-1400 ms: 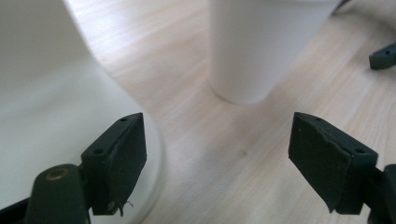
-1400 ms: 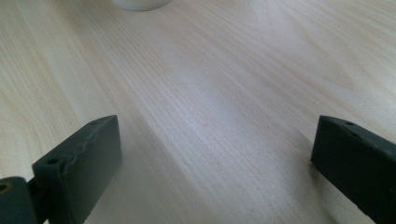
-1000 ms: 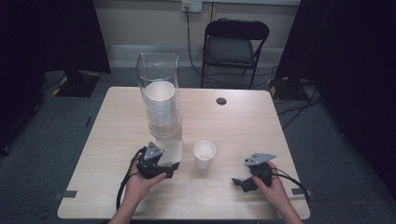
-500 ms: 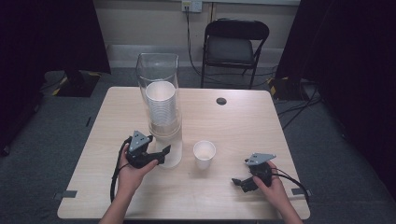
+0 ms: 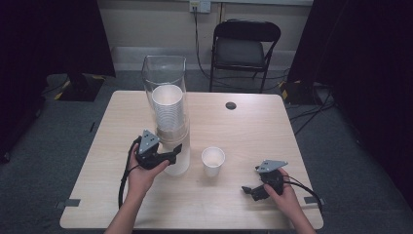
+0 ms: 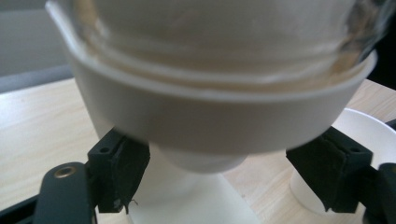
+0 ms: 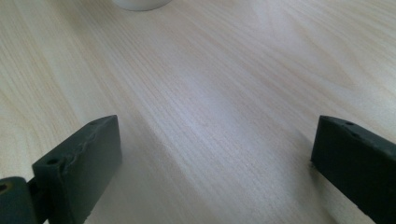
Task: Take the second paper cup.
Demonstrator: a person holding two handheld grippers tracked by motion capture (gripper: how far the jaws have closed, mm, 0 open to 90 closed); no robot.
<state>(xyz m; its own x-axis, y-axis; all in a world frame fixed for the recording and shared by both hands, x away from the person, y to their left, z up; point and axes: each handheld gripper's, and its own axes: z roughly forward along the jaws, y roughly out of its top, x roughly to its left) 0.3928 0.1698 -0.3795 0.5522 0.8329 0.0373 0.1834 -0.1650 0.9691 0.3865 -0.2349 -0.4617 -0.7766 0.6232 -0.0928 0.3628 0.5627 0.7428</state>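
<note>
Cups (image 5: 168, 109) sit stacked inside a tall clear holder (image 5: 164, 73) near the far left part of the table (image 5: 253, 126). At the holder's bottom is a white bowl-shaped part (image 6: 219, 119) on a white foot (image 5: 176, 166), where the cups come out. The left claw (image 5: 174, 152) is up against that bottom part. In the left gripper view its two black jaws stand on either side, just under the white bowl. The jaws have just been closing a little, with the white part between them, but they look spread and the pads do not seem to press on anything.

One loose cup (image 5: 213, 160) stands upright just right of the holder. The right claw (image 5: 249, 189) rests near the front right of the table, spread wide, with bare wood between its jaws.

What could go wrong? I think the holder could tip, because it is tall and full of cups and its foot is small. A hard pull or sideways push down low could rock it. The jaws could also grab the white part and miss the lowest cup, so no cup comes out. The left claw could bump the loose cup too, since it is close.

There is lots of open table behind the loose cup and on the right side. The left edge is well away from the holder. The right claw is close to the front edge
</note>
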